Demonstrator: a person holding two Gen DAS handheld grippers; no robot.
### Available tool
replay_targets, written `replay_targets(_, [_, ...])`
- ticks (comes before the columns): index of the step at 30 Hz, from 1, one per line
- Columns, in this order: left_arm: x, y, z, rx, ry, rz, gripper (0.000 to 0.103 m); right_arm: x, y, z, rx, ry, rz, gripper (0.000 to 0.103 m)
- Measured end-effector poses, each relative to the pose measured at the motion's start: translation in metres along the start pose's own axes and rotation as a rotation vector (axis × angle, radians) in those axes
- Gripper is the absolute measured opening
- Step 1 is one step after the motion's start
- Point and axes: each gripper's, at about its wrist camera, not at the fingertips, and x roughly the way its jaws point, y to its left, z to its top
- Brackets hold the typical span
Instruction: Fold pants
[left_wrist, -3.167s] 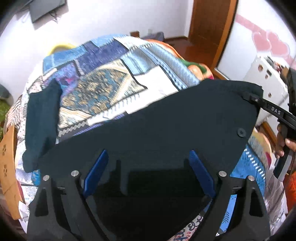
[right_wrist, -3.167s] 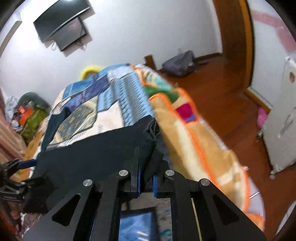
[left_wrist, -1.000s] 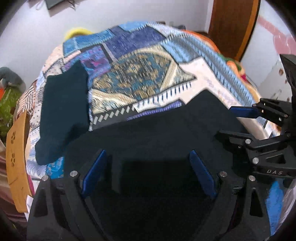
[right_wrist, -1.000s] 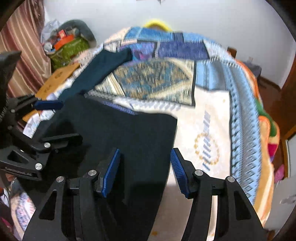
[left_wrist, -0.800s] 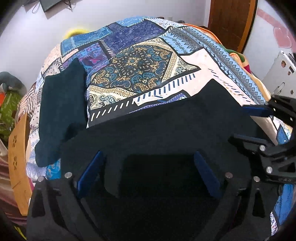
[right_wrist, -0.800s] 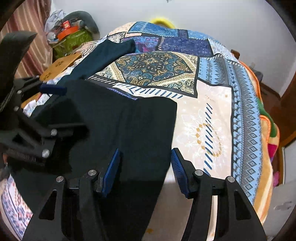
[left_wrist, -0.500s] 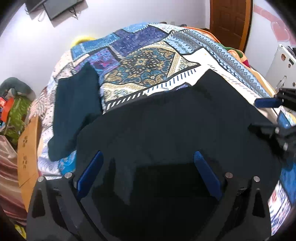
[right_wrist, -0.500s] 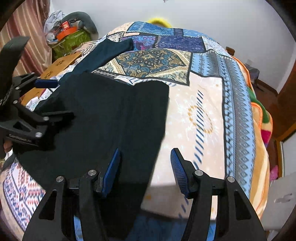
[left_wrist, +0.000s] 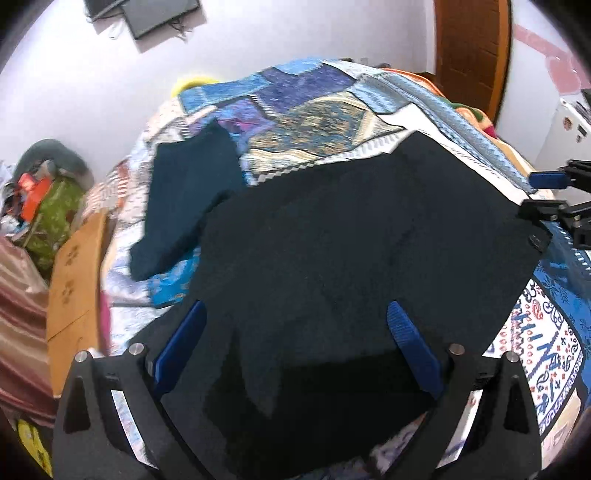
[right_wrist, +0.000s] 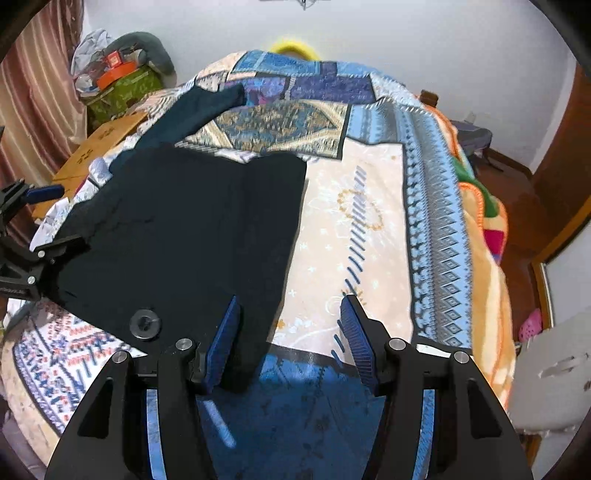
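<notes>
Both tools are held wide apart at the fingers with nothing gripped: the left gripper (left_wrist: 295, 343) is poised over the near edge of the pants (left_wrist: 351, 236), and the right gripper (right_wrist: 290, 332) straddles their right-hand border. The dark pants (right_wrist: 192, 236) are laid flat on the patterned bedspread (right_wrist: 369, 221), a button (right_wrist: 144, 324) showing at the near corner. A fold appears to have been laid down and let go; a fresh grasp on an edge is judged to be called for next, so that another fold can be made. A second dark garment (left_wrist: 184, 195) is spread just beyond the pants, close enough to be caught up. A cardboard box (left_wrist: 70, 280) is seen beside the bed.
</notes>
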Motion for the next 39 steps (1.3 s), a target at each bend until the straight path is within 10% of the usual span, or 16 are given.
replay_targets(12, [-0.039, 0.13, -0.051, -0.466, -0.009, 0.067, 0.099, -0.045, 0.061, 0.035, -0.109, -0.177, 0.081, 0.057])
replay_targets(21, [-0.014, 0.18, -0.133, -0.736, 0.159, -0.103, 0.099, -0.002, 0.125, 0.04, -0.192, -0.094, 0.206, 0.066])
replay_targets(35, [0.042, 0.179, -0.217, -1.156, 0.36, -0.642, 0.099, 0.045, 0.134, 0.03, -0.189, 0.098, 0.264, 0.066])
replay_targets(39, [0.05, 0.181, -0.224, -1.204, 0.345, -0.64, 0.099, 0.046, 0.131, 0.029, -0.177, 0.089, 0.284, 0.067])
